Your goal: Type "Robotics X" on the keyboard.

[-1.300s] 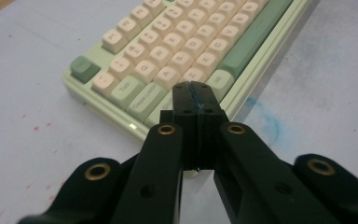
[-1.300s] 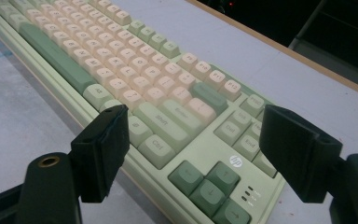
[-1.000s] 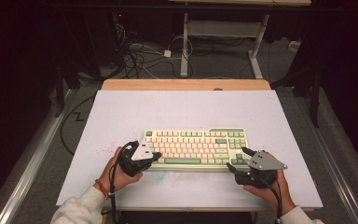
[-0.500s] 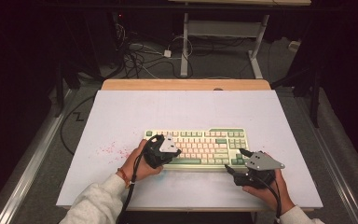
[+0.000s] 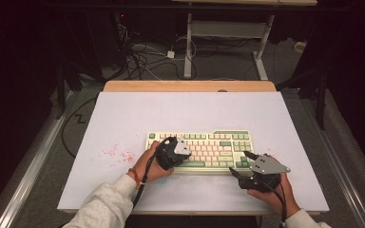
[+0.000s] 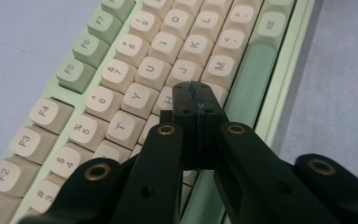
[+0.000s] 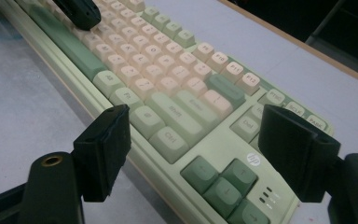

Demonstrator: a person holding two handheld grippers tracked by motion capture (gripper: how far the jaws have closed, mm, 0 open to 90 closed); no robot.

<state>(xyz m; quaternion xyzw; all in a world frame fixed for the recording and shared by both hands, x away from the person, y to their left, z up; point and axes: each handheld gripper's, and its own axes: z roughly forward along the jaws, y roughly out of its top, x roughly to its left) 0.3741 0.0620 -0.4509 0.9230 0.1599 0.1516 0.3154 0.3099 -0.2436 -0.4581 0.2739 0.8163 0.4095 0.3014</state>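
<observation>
Two handheld grippers work at a pale green and cream keyboard (image 5: 200, 149) lying near the middle of the white-topped counter (image 5: 123, 118), toward its near edge. The left gripper (image 5: 178, 151) hangs over the keyboard's left half, its fingers (image 6: 186, 100) clenched together with nothing between them, tips poised above the H key (image 6: 164, 100). The right gripper (image 5: 241, 166) sits at the keyboard's near right corner, fingers released and spread wide to either side of the arrow keys (image 7: 219, 179). A scatter of red specks (image 5: 116, 153) marks the counter left of the keyboard. Beyond the far wooden edge, cables (image 5: 142, 57) trail across the floor beside a metal desk frame (image 5: 228, 35). The left gripper view brings the letter and function key legends into reading range, which the high view leaves too small to read. The right gripper view picks out a round logo (image 7: 253, 158) and small indicator lights (image 7: 268, 195) above the arrow keys, and catches the left gripper's dark tip at the far end of the key rows.
</observation>
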